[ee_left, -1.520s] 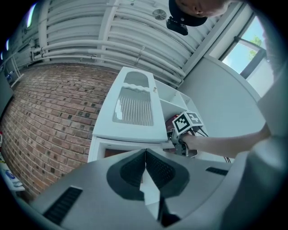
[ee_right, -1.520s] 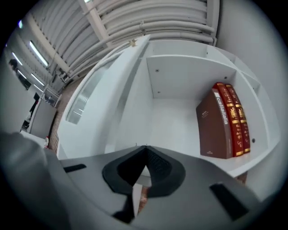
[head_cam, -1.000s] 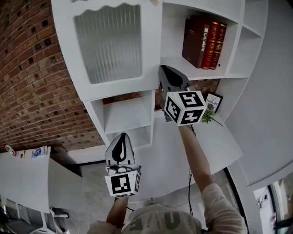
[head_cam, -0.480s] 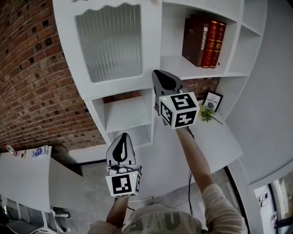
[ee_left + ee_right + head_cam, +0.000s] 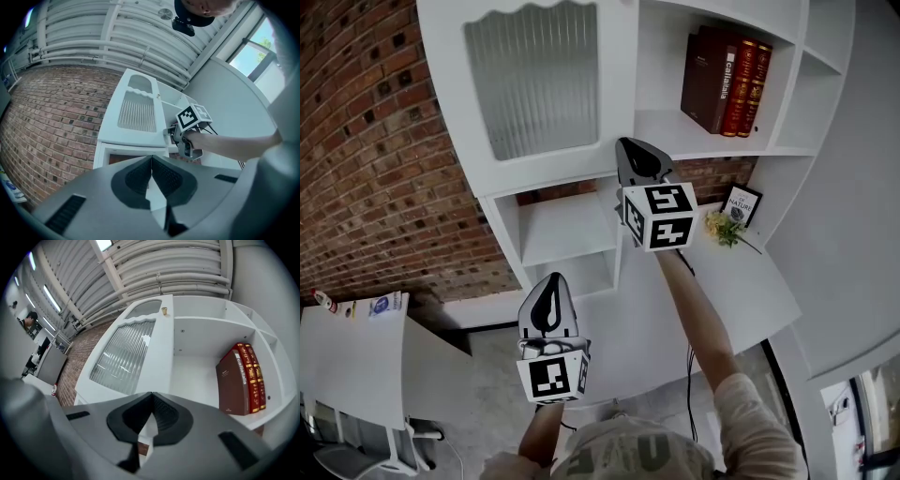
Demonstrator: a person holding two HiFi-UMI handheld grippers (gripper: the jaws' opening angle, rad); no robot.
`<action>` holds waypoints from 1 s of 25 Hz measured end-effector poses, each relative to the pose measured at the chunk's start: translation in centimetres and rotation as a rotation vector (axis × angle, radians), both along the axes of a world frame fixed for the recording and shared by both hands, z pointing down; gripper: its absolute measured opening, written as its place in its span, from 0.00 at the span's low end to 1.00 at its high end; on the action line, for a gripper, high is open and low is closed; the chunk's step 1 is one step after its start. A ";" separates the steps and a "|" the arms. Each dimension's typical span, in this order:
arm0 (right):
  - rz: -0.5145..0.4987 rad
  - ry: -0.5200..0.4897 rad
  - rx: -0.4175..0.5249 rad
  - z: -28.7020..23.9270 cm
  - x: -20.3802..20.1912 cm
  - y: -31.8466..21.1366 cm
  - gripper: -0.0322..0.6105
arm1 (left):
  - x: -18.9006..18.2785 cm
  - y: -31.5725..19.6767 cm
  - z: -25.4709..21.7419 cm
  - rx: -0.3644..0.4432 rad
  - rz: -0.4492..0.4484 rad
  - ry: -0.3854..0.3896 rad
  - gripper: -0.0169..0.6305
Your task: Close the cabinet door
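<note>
**Student:** Where is the cabinet door (image 5: 534,84), and how does it lie?

**Tutor:** It fills the upper left bay of the white shelf unit (image 5: 567,234): a ribbed glass pane in a white frame. Its free edge appears flush, or very nearly so, with the divider beside the bay that holds the books (image 5: 727,80). Whether a last sliver of gap is left cannot be told. A small brass knob (image 5: 164,311) sits near that free edge, and nothing grips it.

**Student:** Why are the right tongs (image 5: 636,155) placed there?

**Tutor:** Their jaws are pressed together with nothing between them, so they act as a blunt pusher and not as a clamp. The tip is just beside the door's lower corner on the free-edge side, the side farthest from the hinges. By my reading, that is where a push swings the panel home with least effort. No view shows clearly whether the tip touches the door.

**Student:** And the left tongs (image 5: 549,291)?

**Tutor:** They are likewise closed and empty, held low and well apart from the door, in front of the lower open shelves. One pusher is probably enough, so this pair keeps out of the way. The white surface (image 5: 712,309), with its small plant (image 5: 722,228), plays no part. The task looks to be at its final seating, or already done.
</note>
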State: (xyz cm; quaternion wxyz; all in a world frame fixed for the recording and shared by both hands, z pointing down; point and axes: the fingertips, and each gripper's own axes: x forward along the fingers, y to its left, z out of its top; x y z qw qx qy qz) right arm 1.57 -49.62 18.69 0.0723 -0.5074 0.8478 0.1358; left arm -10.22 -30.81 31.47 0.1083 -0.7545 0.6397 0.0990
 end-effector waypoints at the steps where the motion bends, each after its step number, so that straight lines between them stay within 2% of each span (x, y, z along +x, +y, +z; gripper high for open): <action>1: 0.004 0.004 0.004 0.0 0.0 0.0 0.08 | 0.0 0.0 0.0 0.001 0.000 0.002 0.05; 10: -0.031 0.021 -0.048 0.0 -0.1 -0.2 0.08 | 1.0 0.1 -0.9 0.018 0.025 -0.010 0.05; 14: -0.016 0.026 -0.044 -0.3 0.4 0.9 0.08 | 1.3 0.6 -1.4 0.026 0.034 -0.017 0.05; 22: 0.027 -0.034 0.137 -5.4 5.4 9.2 0.08 | 3.1 0.9 -2.2 0.039 0.085 -0.037 0.05; 25: 0.077 -0.022 0.210 -5.9 8.3 12.8 0.08 | 4.6 0.8 -2.7 0.045 0.122 -0.030 0.05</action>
